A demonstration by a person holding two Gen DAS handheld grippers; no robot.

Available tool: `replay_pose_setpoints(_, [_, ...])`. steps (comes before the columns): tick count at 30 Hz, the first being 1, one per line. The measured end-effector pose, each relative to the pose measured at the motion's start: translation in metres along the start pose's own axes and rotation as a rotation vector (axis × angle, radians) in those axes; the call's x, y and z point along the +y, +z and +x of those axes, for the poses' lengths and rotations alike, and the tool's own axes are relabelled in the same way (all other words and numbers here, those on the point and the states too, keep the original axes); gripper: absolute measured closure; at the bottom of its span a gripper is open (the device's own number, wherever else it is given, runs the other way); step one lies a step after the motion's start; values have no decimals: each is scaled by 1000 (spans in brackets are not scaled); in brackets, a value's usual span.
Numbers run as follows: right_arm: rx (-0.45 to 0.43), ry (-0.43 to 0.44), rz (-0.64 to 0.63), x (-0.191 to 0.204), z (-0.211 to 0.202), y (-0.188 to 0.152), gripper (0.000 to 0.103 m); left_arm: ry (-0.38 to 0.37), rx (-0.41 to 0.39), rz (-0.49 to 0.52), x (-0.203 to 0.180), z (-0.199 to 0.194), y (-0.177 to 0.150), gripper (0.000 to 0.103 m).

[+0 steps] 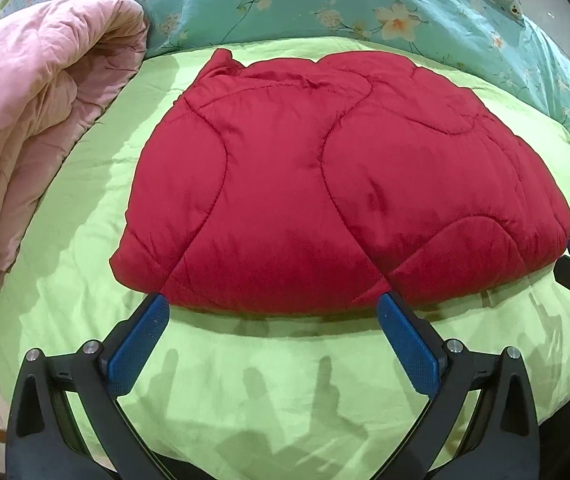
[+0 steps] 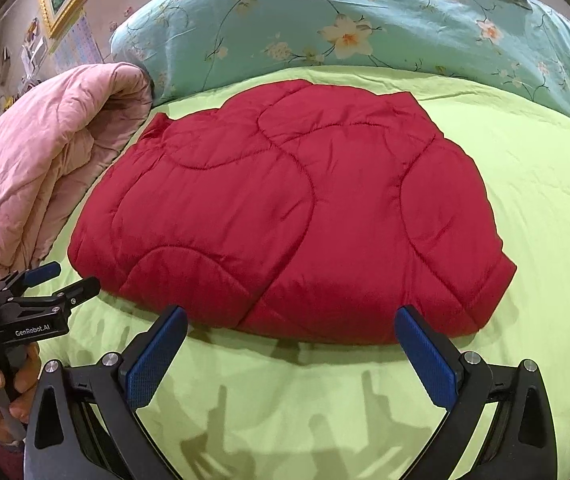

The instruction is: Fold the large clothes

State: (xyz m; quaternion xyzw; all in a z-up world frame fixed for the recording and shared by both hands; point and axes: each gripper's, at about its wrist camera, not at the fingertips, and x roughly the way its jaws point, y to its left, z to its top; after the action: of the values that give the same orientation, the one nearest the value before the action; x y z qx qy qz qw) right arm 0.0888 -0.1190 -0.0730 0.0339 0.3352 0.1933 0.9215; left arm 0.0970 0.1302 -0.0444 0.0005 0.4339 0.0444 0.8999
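Note:
A red quilted padded garment lies folded into a compact bundle on the light green bedsheet; it also shows in the right wrist view. My left gripper is open and empty, its blue pads just short of the bundle's near edge. My right gripper is open and empty, also at the near edge. The left gripper shows at the left of the right wrist view, held by a hand.
A pink folded quilt lies along the left side of the bed, also in the right wrist view. A teal floral duvet is piled at the back. The green sheet stretches to the right.

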Motion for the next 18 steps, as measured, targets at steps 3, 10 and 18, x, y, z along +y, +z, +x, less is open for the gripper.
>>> replay_pose_setpoints(3, [3,-7,-9,3,0,-2,0,-9,-5,6,-2,-3,-2,0])
replay_pose_setpoints(10, [-8,-11,-37,12,-10,-7,0,-15,-27,19,-2,-17,-9,0])
replay_pose_setpoints(18, [-14,-42,-94,21,-17,-21,0,-11,-35,20,-3,-24,-16,0])
